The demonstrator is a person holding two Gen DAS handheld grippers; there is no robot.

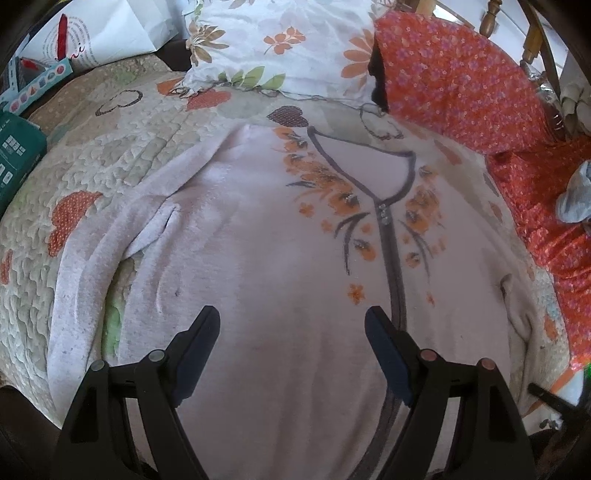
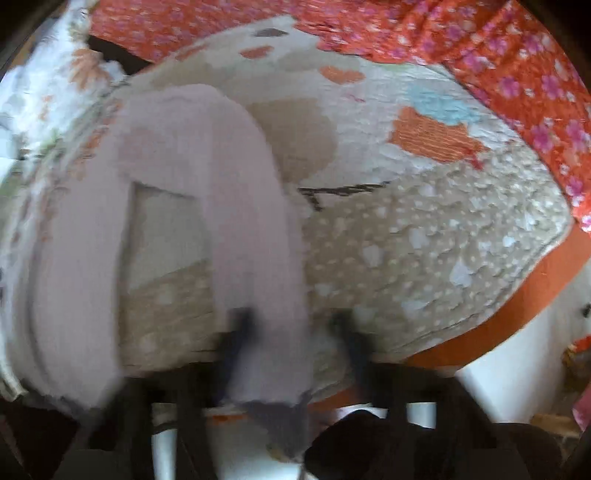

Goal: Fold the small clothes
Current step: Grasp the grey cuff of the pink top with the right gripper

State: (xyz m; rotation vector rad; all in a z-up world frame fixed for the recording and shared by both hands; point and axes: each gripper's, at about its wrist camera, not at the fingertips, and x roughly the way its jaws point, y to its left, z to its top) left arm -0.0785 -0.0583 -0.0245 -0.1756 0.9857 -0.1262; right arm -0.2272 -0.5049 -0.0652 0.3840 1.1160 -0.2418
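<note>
A pale pink fleece top (image 1: 258,240) with orange flower embroidery and a grey placket lies spread face up on the quilted bedspread (image 1: 92,155). My left gripper (image 1: 291,321) hovers open just above the top's lower middle, holding nothing. In the blurred right wrist view, a pink sleeve (image 2: 236,192) of the top runs down between the fingers of my right gripper (image 2: 291,321), whose jaws stand apart around it; its cuff hangs over the bed edge.
A floral pillow (image 1: 280,40) lies beyond the top. Orange flowered fabric (image 1: 461,85) is heaped at the right and also shows in the right wrist view (image 2: 517,74). A green box (image 1: 18,158) and a white bag (image 1: 103,33) sit at the left.
</note>
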